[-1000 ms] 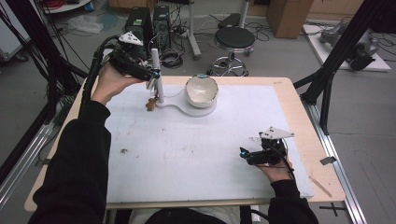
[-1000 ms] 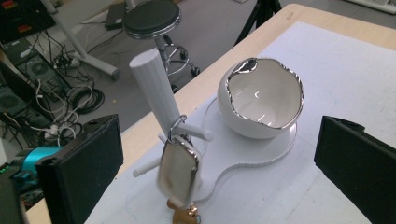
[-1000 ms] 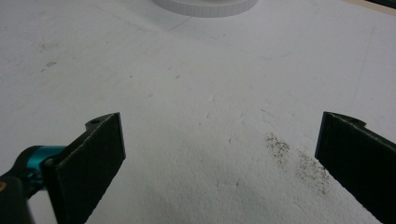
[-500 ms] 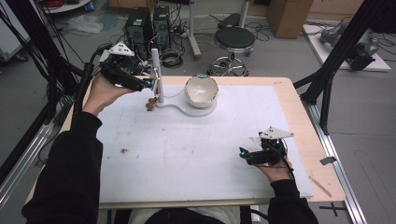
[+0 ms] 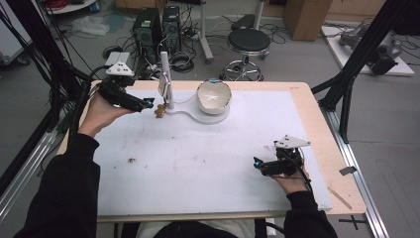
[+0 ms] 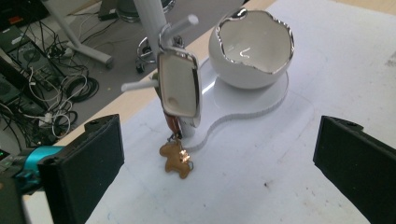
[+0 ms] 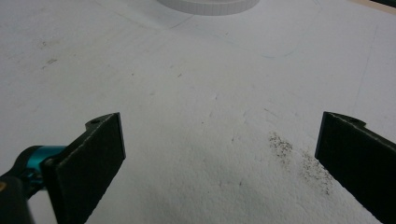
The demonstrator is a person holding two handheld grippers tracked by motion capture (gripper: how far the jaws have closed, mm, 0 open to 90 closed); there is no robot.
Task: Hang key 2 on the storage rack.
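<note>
We see the white bowl (image 5: 214,95) at 12 o'clock on the worktop (image 5: 208,163), sitting on a white stand base (image 5: 195,115); inside looks empty. A key fob (image 6: 178,84) with a brown bear charm (image 6: 176,158) hangs on the stand's post. Left claw (image 5: 148,103) at 10 o'clock, jaws wide apart, empty. Right claw (image 5: 256,163) at 4 o'clock, likewise spread, empty.

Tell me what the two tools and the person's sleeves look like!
Each tool, left and right, is black with two flat black jaws, a teal-blue part near them, a grey three-cornered plate on top and a black cable. The sleeves are black.
</note>
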